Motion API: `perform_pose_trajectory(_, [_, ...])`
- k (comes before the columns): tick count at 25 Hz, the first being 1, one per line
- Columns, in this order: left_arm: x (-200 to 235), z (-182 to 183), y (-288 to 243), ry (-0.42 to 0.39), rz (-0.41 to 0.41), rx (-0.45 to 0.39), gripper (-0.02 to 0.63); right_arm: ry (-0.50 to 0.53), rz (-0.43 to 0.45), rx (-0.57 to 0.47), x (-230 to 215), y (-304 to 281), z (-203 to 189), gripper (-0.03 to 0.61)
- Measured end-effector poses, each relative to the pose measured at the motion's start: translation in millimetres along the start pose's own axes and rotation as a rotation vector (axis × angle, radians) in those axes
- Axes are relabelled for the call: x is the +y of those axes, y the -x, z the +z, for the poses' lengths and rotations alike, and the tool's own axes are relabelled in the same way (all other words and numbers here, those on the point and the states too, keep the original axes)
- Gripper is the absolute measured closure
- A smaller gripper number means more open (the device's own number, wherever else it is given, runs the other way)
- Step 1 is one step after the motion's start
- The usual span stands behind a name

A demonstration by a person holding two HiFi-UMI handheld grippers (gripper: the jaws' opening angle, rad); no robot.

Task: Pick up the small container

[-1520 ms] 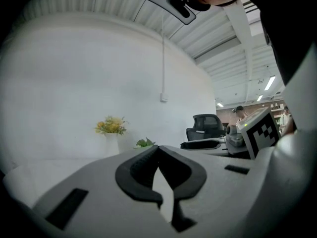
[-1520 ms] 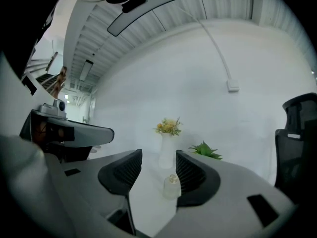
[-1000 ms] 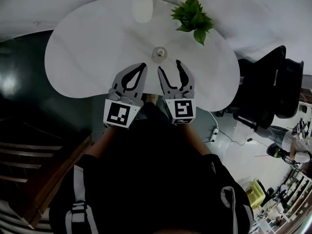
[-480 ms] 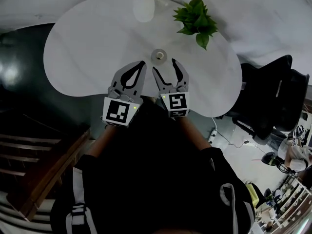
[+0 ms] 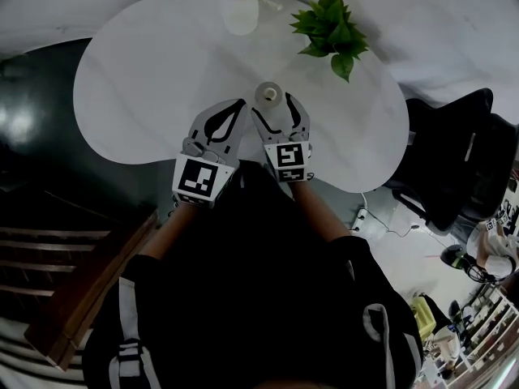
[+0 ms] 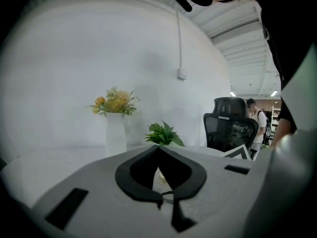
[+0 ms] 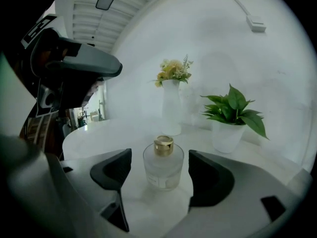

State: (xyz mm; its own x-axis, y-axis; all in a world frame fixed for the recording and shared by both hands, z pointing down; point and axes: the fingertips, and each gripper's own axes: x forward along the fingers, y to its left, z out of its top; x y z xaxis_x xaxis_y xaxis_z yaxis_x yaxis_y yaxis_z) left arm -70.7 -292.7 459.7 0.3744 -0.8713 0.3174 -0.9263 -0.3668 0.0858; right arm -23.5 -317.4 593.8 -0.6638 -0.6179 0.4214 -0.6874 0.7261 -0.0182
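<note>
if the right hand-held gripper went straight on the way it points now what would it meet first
Most likely the small container: it stands on the white table ahead, about level with the jaw tips of the right hand-held gripper. Those jaws have just been opening and don't touch it.

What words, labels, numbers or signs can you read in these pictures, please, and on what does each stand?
Nothing can be read as a quoted text.
Small container: it has a faint label low on its front, too blurred to read.
Marker cubes: these show only black-and-white square patterns, no letters or numbers.
</note>
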Motion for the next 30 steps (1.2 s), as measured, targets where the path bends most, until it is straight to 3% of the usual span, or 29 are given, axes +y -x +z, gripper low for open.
perform_pose_trajectory(3, [6, 2, -6, -0.045, -0.016, -0.005, 0.606, -0.017, -0.015, 0.025, -3, -10, -8, 0.229])
perform_pose_trajectory(30, [16, -31, -23, -0.091, -0.055, 0.102, 0.606, 0.006, -0.054, -0.007, -10, -42, -21, 0.236])
